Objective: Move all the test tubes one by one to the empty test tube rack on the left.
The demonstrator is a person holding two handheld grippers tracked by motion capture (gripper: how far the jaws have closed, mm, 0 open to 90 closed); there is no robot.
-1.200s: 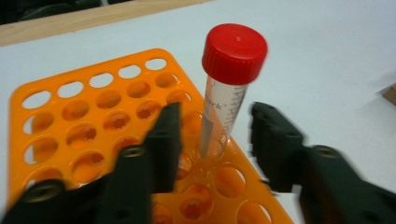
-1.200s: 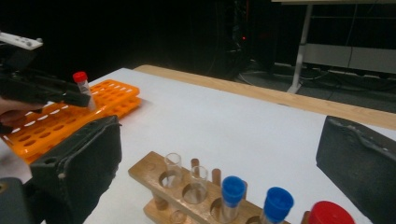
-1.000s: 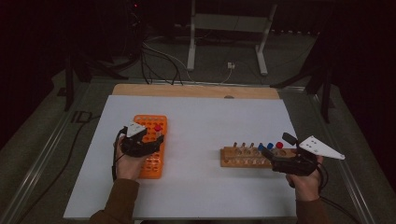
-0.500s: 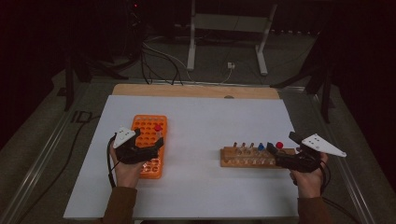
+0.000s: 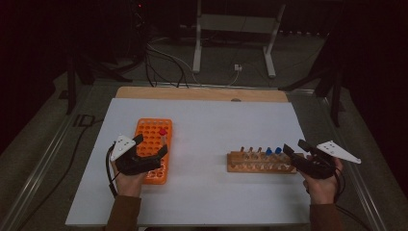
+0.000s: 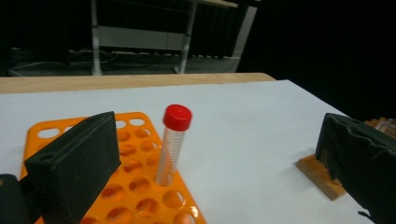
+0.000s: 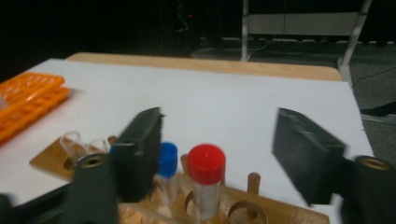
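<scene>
An orange tube rack lies on the left of the white table top. One red-capped tube stands in it. My left gripper hovers over the rack's near end, open; its jaws have just been opening. In the left gripper view the red-capped tube stands free between them. On the right a wooden rack holds several tubes, two with blue caps. My right gripper is at its right end. Its jaws have just been closing around a red-capped tube, with gaps on both sides.
The white sheet covers a wooden table whose bare far edge shows. Dark floor with cables and a metal stand lies beyond. A blue-capped tube stands close by the right gripper's left jaw.
My left gripper has drawn back toward the near edge, leaving the red-capped tube standing in the orange rack. My right gripper has shifted slightly at the wooden rack's right end.
</scene>
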